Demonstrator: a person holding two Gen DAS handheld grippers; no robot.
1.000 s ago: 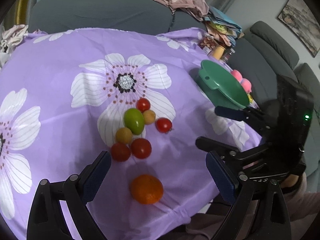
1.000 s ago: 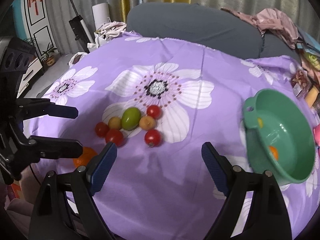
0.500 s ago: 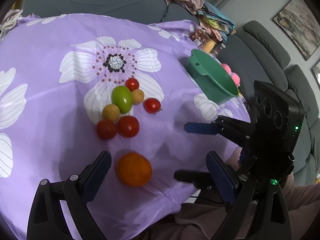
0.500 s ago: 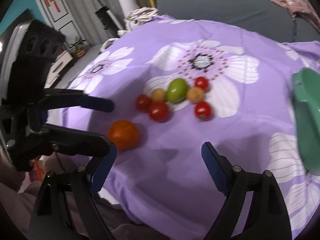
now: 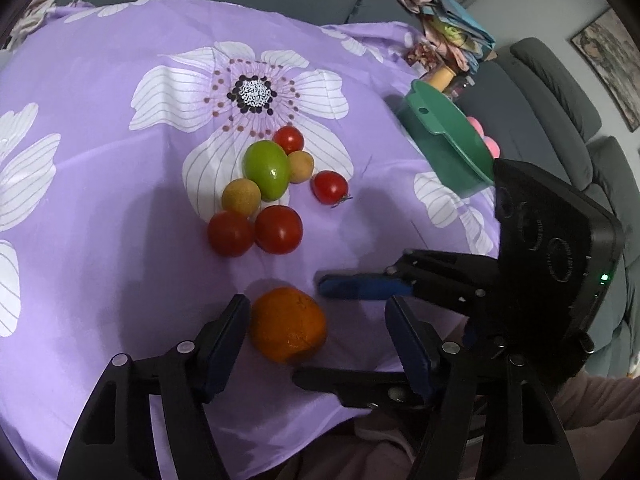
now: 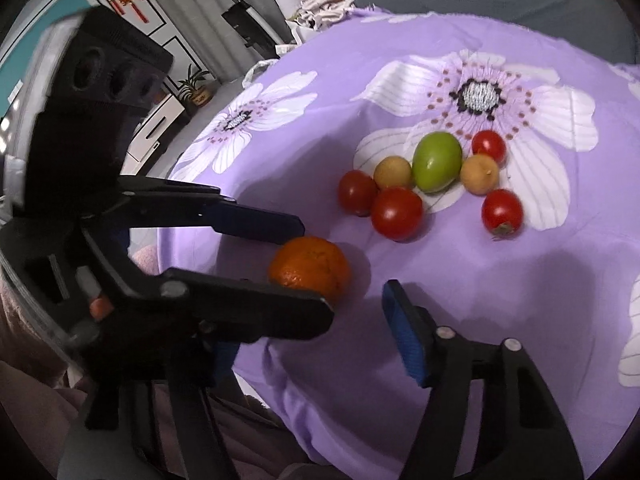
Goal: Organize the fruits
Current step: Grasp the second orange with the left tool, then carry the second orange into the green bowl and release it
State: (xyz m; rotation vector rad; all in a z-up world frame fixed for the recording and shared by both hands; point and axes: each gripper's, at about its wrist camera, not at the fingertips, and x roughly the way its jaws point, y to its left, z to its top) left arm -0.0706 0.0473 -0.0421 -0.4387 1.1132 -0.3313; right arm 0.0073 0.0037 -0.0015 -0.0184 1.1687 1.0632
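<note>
Near the cloth's (image 5: 120, 184) front edge, the orange (image 5: 287, 324) lay between the left gripper's (image 5: 318, 332) closing, half-narrowed jaws, pads not yet pressing; the right gripper (image 6: 312, 332), also closing, held nothing.

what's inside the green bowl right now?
Cannot tell. The green bowl shows only its outer wall and rim in the left wrist view; its inside faces away.
</note>
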